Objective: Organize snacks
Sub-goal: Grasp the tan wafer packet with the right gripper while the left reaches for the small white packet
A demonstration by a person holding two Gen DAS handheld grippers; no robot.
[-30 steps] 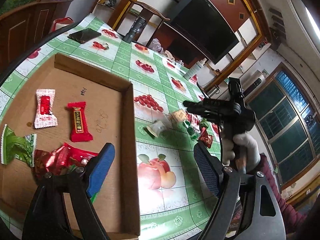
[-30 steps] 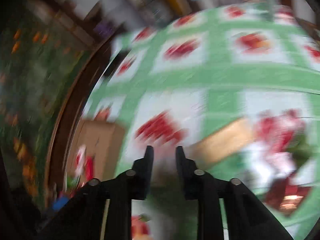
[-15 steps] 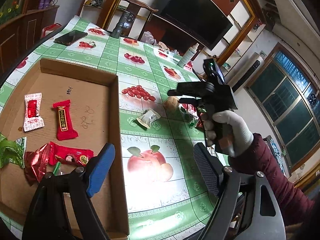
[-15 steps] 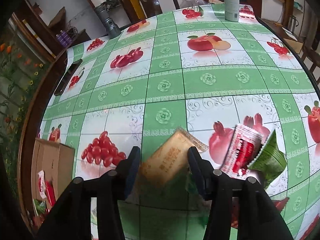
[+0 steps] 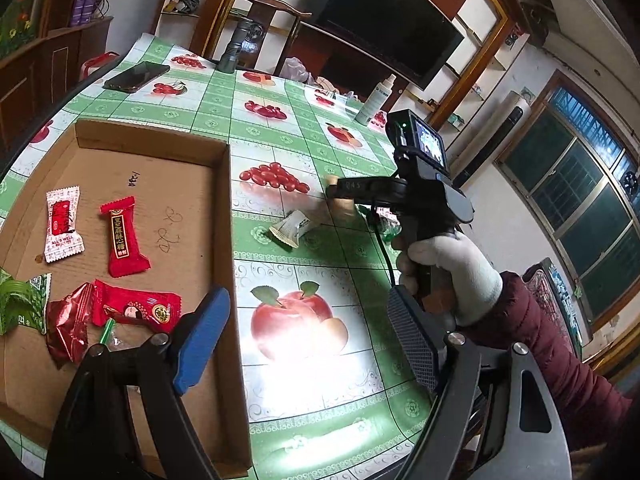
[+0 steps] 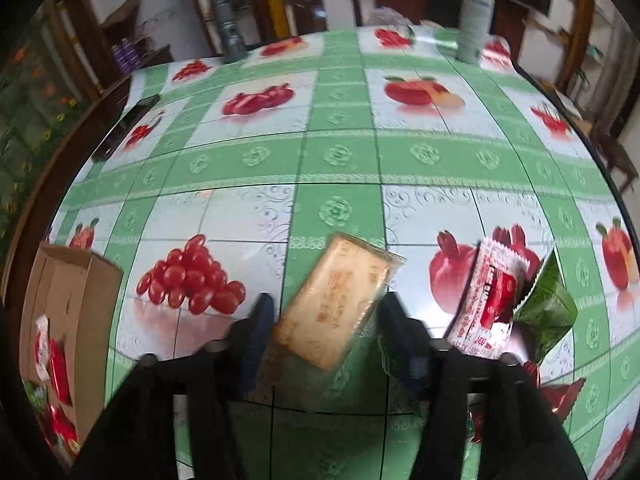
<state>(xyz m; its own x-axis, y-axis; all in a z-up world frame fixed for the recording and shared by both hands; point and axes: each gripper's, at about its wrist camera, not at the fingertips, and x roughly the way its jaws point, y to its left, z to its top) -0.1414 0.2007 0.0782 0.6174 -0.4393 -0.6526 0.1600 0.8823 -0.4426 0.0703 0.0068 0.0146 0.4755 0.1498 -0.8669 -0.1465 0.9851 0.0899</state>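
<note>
- Right gripper (image 6: 326, 316) is closing around the tan biscuit packet (image 6: 338, 300); contact is unclear.
- Left gripper (image 5: 304, 340) hangs released near the cardboard tray (image 5: 224, 216), nothing between its fingers.

Box (image 5: 222, 240): shallow brown cardboard, open-topped, set flat on the worktop (image 5: 280, 128).
In box: white-red candy (image 5: 62, 224); red bar (image 5: 123, 236); red packet (image 5: 136, 309); crumpled red wrapper (image 5: 68, 328); green packet (image 5: 20, 304).
Tan biscuit pack (image 6: 336, 300): flat, angled, on the worktop.
Beside it: white-red sachet (image 6: 490, 300) touching green pouch (image 6: 548, 308).
White packet (image 5: 291, 227): alone, between box and biscuit pack.
</note>
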